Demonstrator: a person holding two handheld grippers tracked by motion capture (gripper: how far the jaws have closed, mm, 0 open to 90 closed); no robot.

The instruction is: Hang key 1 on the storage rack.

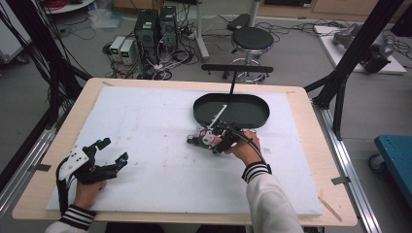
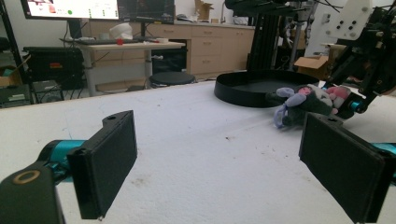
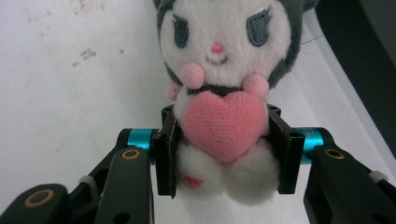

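Note:
A small plush toy (image 3: 219, 88) with a white face, dark grey hood and a pink heart lies on the white foam board (image 1: 160, 165). My right gripper (image 3: 224, 149) is shut on the plush toy's body, its jaws pressing both sides at the heart. From above, the plush toy (image 1: 206, 138) and right gripper (image 1: 218, 141) sit just in front of the black oval tray (image 1: 252, 114). My left gripper (image 1: 111, 151) rests at the board's near left, jaws wide apart with nothing between them. Across the board from the left gripper (image 2: 215, 163), the plush toy (image 2: 303, 102) lies before the tray (image 2: 243, 91).
The foam board covers a wooden table (image 1: 311, 160). A thin white stick (image 1: 217, 115) lies in the tray, and a black stand (image 1: 236, 69) rises behind it. A stool (image 1: 251, 40) and computer towers (image 1: 154, 26) stand on the floor beyond the table.

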